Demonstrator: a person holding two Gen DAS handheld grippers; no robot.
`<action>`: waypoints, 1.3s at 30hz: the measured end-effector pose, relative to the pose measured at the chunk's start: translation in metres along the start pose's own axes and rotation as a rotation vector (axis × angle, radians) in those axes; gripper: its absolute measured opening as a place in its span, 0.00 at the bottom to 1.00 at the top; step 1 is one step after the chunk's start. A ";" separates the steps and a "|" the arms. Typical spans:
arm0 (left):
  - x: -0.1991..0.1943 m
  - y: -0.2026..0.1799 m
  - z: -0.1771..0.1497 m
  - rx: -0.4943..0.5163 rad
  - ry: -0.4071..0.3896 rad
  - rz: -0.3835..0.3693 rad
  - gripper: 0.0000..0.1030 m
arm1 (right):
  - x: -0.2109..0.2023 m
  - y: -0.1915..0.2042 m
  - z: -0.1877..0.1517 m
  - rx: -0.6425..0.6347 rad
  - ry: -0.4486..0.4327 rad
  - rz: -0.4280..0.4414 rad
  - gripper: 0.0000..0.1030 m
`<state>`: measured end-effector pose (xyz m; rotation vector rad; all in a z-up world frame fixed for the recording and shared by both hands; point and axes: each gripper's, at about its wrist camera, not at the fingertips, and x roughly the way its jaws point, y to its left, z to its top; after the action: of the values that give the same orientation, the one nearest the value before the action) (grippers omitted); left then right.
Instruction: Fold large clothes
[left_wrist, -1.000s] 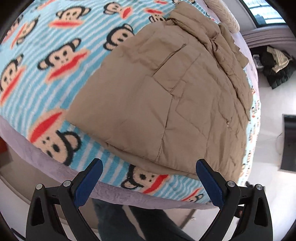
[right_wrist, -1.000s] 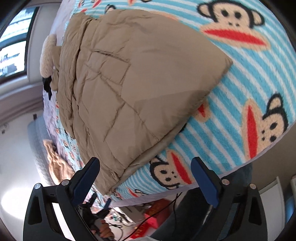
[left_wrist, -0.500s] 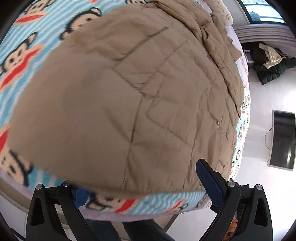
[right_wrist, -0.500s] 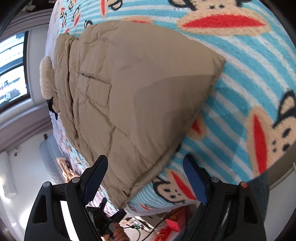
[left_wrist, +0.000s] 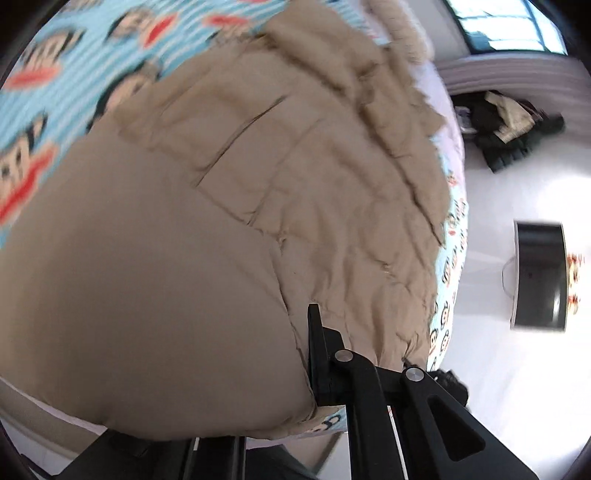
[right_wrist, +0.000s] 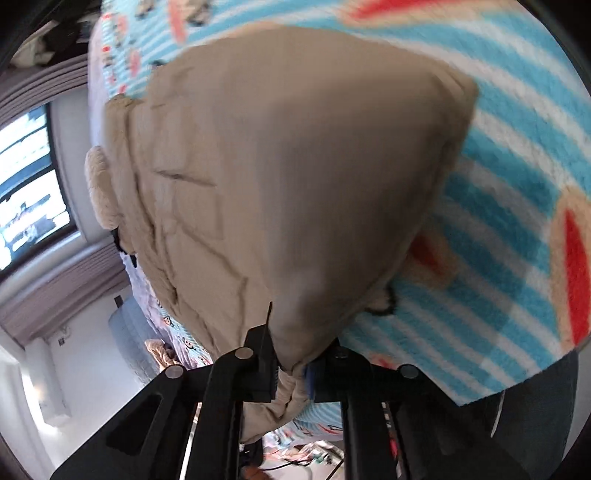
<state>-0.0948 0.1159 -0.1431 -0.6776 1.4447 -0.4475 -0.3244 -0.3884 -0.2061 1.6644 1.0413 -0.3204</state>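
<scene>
Right gripper (right_wrist: 290, 369) is clamped on the near hem of the tan quilted jacket (right_wrist: 295, 177), fabric bunched between both fingers at the near edge of the bed. Left gripper (left_wrist: 280, 373) is buried in the same jacket (left_wrist: 229, 229): one black finger (left_wrist: 317, 354) shows pressed against the hem, the other is hidden under cloth, so can't tell its grip. Jacket lies spread across the monkey-print striped blanket (right_wrist: 517, 221), reaching toward the far edge.
</scene>
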 end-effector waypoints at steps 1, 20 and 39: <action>-0.003 -0.006 0.001 0.023 -0.005 0.000 0.11 | -0.003 0.006 -0.003 -0.026 -0.005 0.008 0.09; -0.079 -0.125 0.086 0.364 -0.198 -0.020 0.11 | -0.053 0.186 -0.008 -0.513 -0.109 0.097 0.08; -0.021 -0.195 0.241 0.409 -0.268 0.203 0.11 | 0.041 0.372 0.088 -0.777 -0.045 0.002 0.08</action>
<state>0.1648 0.0218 0.0003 -0.2475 1.1091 -0.4562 0.0086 -0.4550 -0.0260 0.9522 0.9611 0.0574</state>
